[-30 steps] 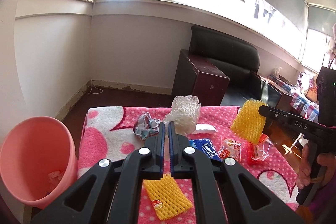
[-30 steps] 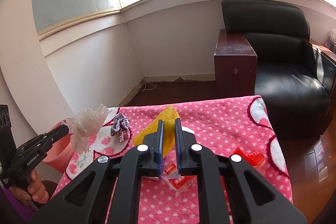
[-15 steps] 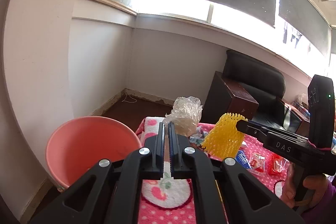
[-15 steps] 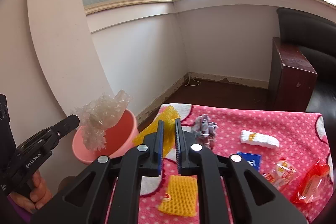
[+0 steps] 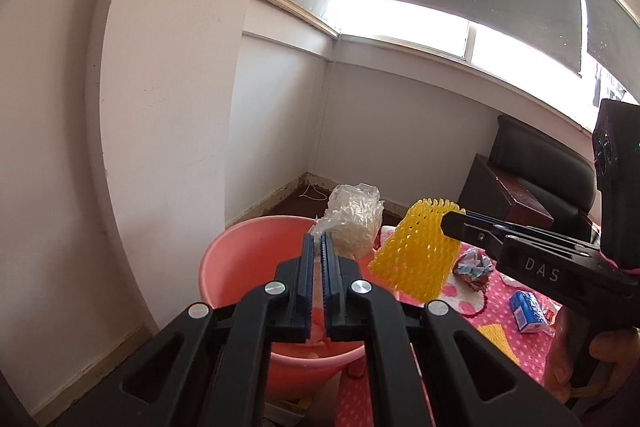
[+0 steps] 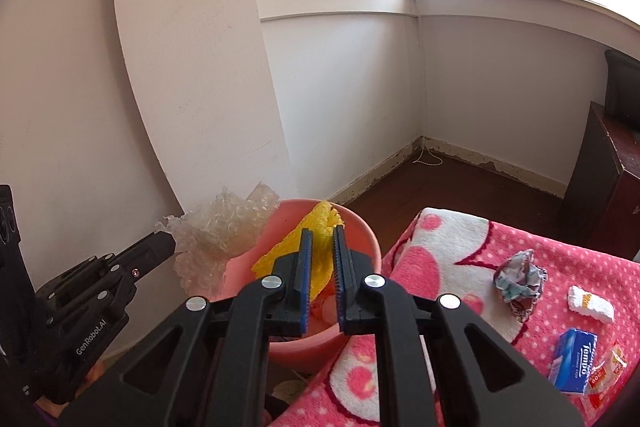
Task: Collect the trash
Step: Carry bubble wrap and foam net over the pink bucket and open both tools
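Note:
My left gripper (image 5: 317,243) is shut on a clear crumpled plastic bag (image 5: 354,219) and holds it over the pink bucket (image 5: 248,267). My right gripper (image 6: 320,239) is shut on a yellow foam net (image 6: 316,251) and holds it over the same bucket (image 6: 360,231). In the left wrist view the right gripper (image 5: 452,223) holds the net (image 5: 416,255) just right of the bucket. In the right wrist view the left gripper (image 6: 164,243) holds the bag (image 6: 216,235) at the bucket's left rim.
A pink dotted cloth covers the table (image 6: 460,239). On it lie a crumpled wrapper (image 6: 518,277), a white packet (image 6: 590,305), a blue tissue pack (image 6: 574,359), a red snack wrapper (image 6: 606,367) and another yellow net (image 5: 496,333). White walls stand close behind the bucket.
Both grippers have swung left from above the table to over the pink bucket, each carrying its piece of trash. The right jaws look slightly wider apart.

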A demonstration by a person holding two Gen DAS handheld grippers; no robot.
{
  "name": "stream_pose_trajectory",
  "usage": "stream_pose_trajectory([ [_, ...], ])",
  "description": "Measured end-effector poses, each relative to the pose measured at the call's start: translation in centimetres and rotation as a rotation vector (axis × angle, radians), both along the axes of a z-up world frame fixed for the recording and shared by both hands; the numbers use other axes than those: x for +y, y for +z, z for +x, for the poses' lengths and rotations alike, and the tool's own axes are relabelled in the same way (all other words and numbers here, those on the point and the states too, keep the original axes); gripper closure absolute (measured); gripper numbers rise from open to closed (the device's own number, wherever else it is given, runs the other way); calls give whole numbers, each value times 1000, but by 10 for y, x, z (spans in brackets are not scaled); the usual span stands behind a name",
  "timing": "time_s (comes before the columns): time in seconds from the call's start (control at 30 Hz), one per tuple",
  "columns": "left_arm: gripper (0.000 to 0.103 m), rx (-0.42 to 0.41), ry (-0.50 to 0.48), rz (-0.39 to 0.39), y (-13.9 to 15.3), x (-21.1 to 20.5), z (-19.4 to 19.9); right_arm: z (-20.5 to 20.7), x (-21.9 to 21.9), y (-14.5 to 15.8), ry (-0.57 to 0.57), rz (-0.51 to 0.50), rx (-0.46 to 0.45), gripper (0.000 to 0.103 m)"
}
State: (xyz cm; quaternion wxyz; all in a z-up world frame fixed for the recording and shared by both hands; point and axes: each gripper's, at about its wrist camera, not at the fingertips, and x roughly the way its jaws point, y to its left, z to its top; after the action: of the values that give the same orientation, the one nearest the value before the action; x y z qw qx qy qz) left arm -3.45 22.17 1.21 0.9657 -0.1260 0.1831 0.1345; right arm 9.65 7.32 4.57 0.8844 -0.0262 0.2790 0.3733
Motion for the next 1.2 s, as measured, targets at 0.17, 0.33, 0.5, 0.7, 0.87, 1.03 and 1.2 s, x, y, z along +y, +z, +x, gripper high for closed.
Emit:
stream_pose_trajectory([
  [0.17,100,23,51,-23,-11,26,2,0,32,-8,37,-42,10,93],
  [0.33,100,60,91,-38,-23,48,5,2,60,-19,61,-96,29,93],
  [0.5,100,93,92,-37,-32,58,11,8,74,-31,73,-126,55,93],
  [0.7,100,131,85,-40,-39,57,23,15,79,-43,83,-139,102,93],
  [0.87,99,152,63,-41,-41,48,31,20,79,-48,83,-159,136,90],
  [1.03,69,158,81,-74,-39,50,38,22,77,-49,79,-155,169,73],
  [1.2,62,129,98,-115,-32,52,28,17,68,-44,80,-129,175,68],
])
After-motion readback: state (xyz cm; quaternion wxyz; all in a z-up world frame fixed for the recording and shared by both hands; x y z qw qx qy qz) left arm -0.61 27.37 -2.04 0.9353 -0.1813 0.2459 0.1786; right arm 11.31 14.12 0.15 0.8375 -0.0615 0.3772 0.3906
